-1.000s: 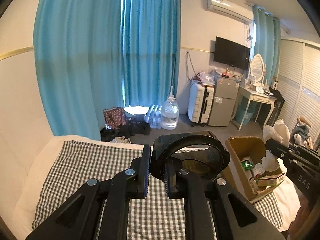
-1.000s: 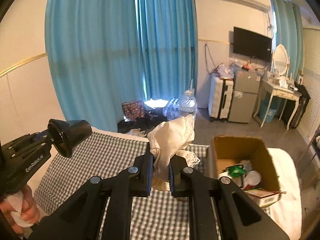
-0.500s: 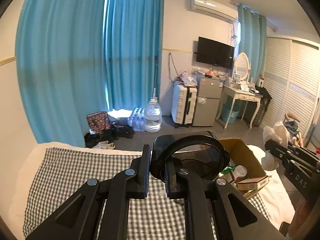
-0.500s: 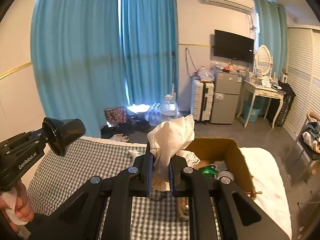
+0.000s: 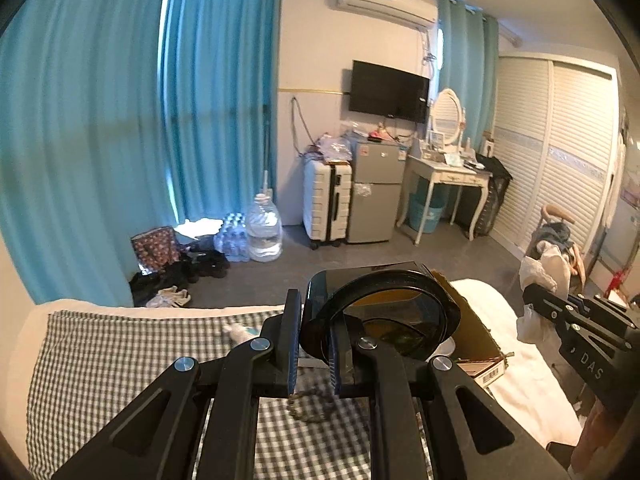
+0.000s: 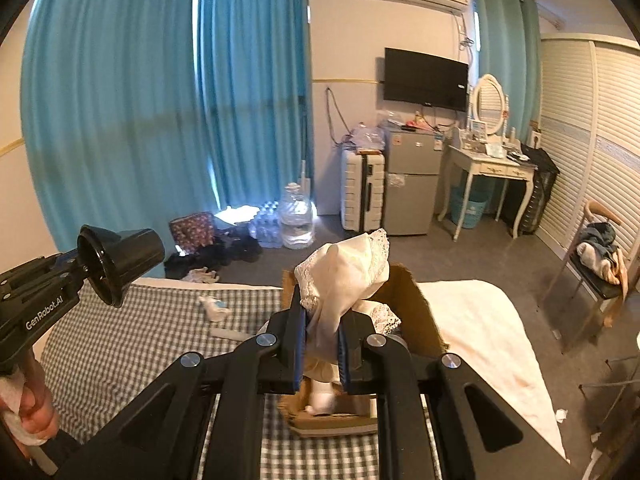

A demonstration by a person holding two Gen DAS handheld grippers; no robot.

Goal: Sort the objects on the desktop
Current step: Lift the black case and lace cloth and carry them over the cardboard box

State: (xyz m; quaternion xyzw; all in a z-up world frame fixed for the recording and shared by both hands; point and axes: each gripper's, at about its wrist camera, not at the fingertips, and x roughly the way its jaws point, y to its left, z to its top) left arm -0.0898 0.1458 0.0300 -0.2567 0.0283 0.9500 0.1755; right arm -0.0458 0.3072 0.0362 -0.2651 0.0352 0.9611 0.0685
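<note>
Left wrist view: the left tool (image 5: 314, 344) is clamped on the rim of a black cup (image 5: 380, 312), its pads nearly together with only the thin cup wall between them. The dark glossy cup sticks out ahead of the fingers, mouth turned toward the camera. Just beyond and to the right of the cup sits an open cardboard box (image 5: 476, 336) on the bed; a barcode label shows on its near flap, too small to read. Under the tool lies a checked cloth (image 5: 132, 356), with a small white tube (image 5: 242, 332) on it ahead and left of the fingers. At the far right the right tool (image 5: 532, 304) carries a white cloth (image 5: 538, 276); the letters "DAS" are legible on its black body.

Right wrist view: the right tool (image 6: 322, 344) pinches a lace-edged white cloth (image 6: 348, 276), which bunches up above the narrow gap between the pads and hangs down a little below them. The cloth is held directly over the cardboard box (image 6: 420, 312), whose open top lies just ahead of and beneath the fingers. To the left, the left tool (image 6: 74, 270) holds the black cup (image 6: 120, 260) in the air above the checked cloth (image 6: 132, 344); "GenRobot.AI" is printed in white along its side. A hand (image 6: 34, 412) grips its handle at the lower left edge.
</note>
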